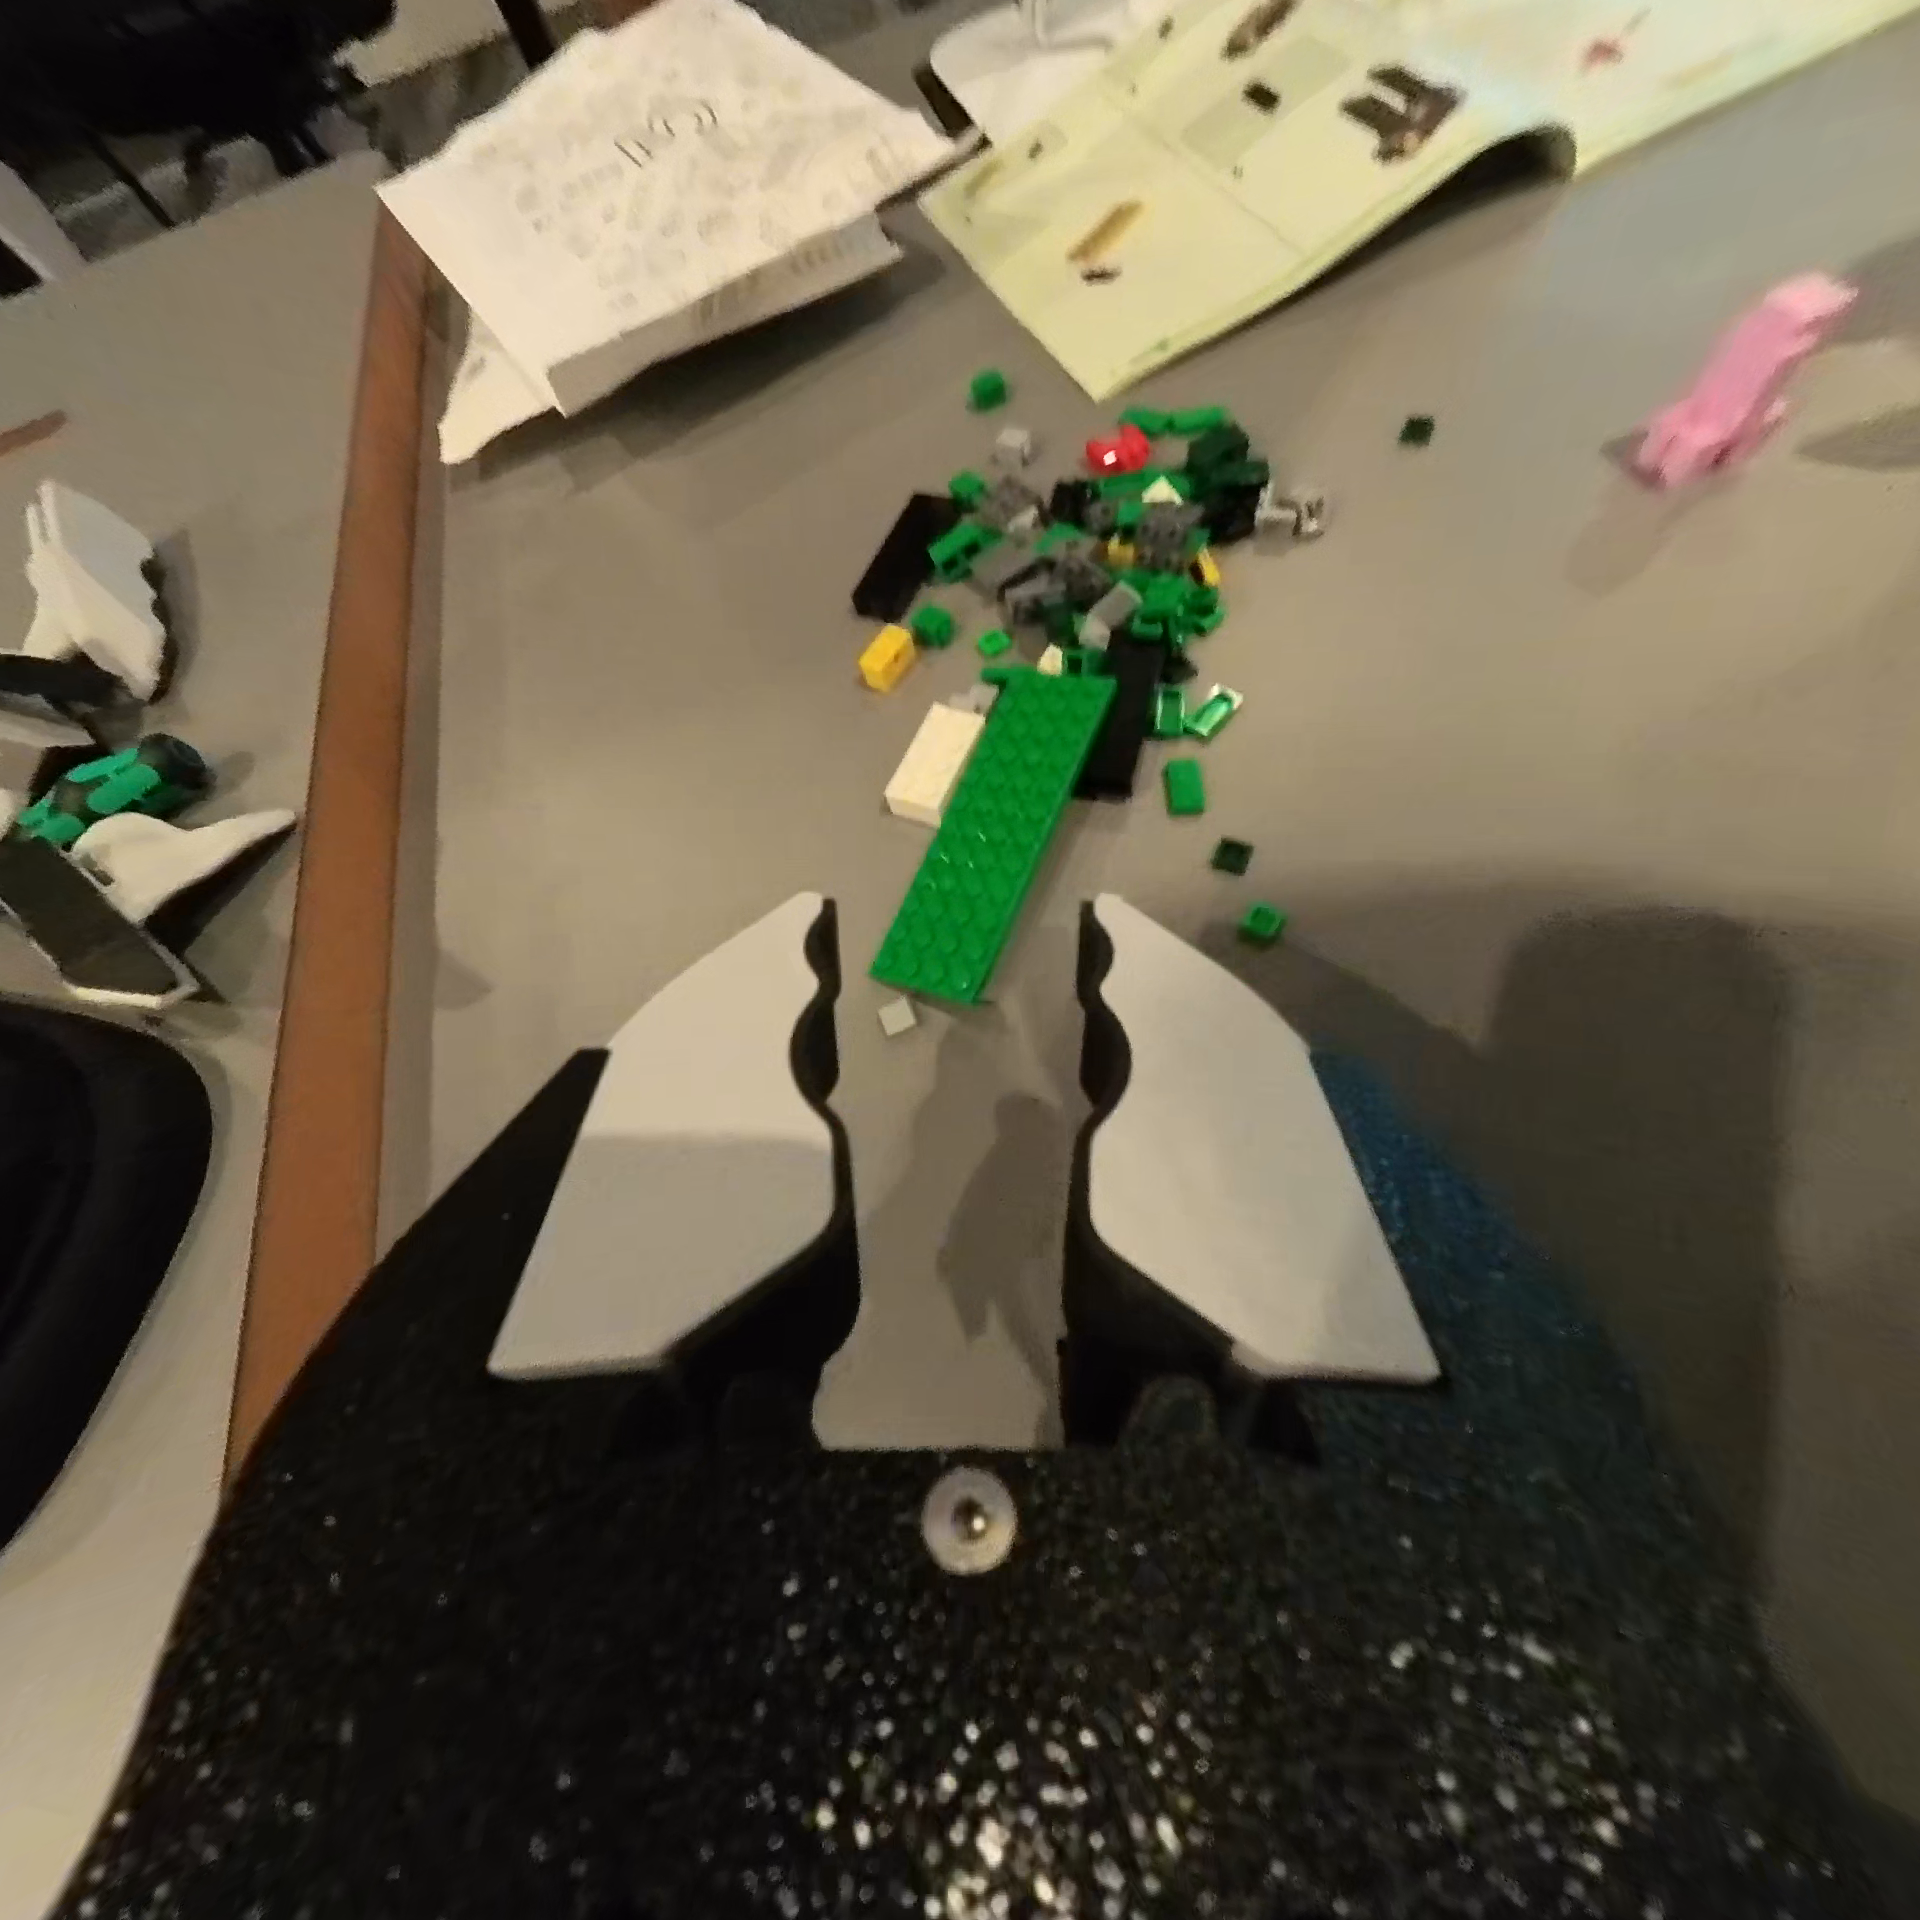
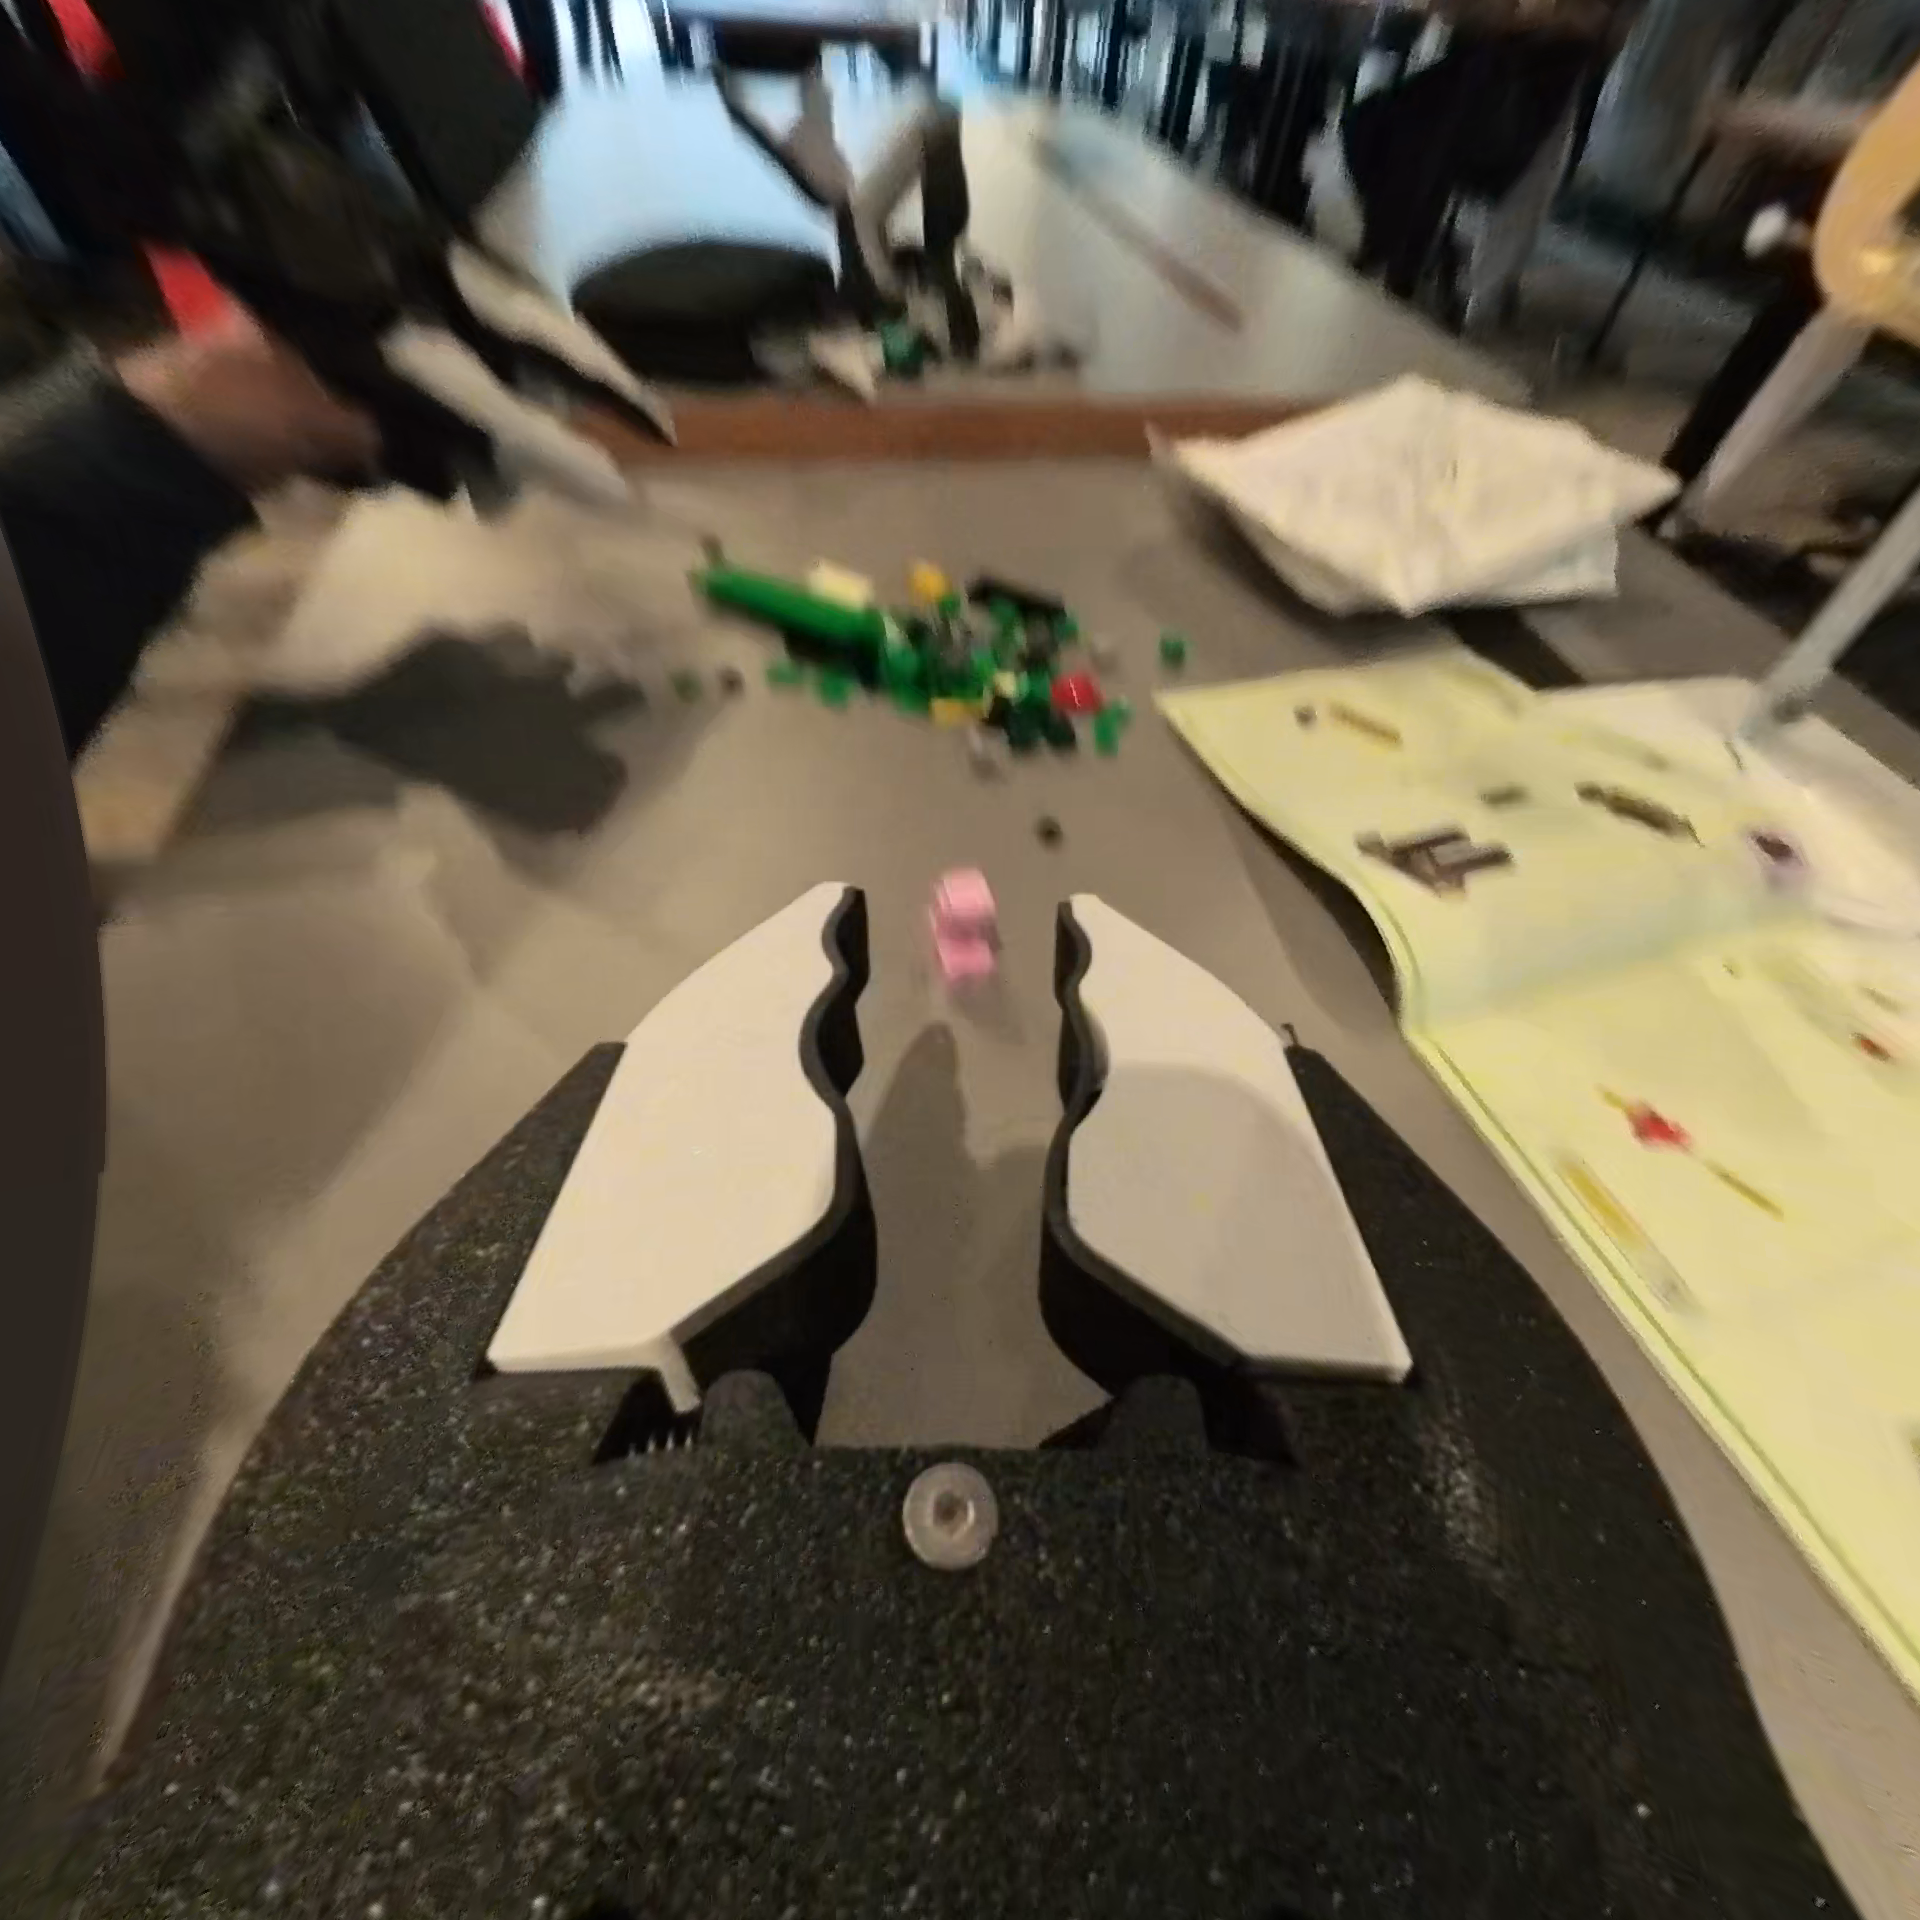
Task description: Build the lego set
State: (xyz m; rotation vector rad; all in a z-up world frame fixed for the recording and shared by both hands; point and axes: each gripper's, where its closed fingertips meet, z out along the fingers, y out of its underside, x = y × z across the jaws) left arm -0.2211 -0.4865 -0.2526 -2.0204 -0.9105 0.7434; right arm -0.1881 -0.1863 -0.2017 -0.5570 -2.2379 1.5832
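Both tongs hang released and empty: the left tongs (image 1: 951,925) aimed at the near end of the long green plate (image 1: 992,831), the right tongs (image 2: 961,914) framing a small pink build (image 2: 964,935) without touching it. By my reckoning the set is barely begun. One green plate lies flat on the grey tabletop (image 1: 623,727), and one loose brick pile (image 1: 1112,540) just beyond it is too jumbled to count. One open instruction booklet (image 1: 1195,197) lies past the pile, one white bag (image 1: 665,208) beside it.

left gripper (image 1: 954,914): fingers parted, empty, angled downward | right gripper (image 2: 961,902): fingers parted, empty, low
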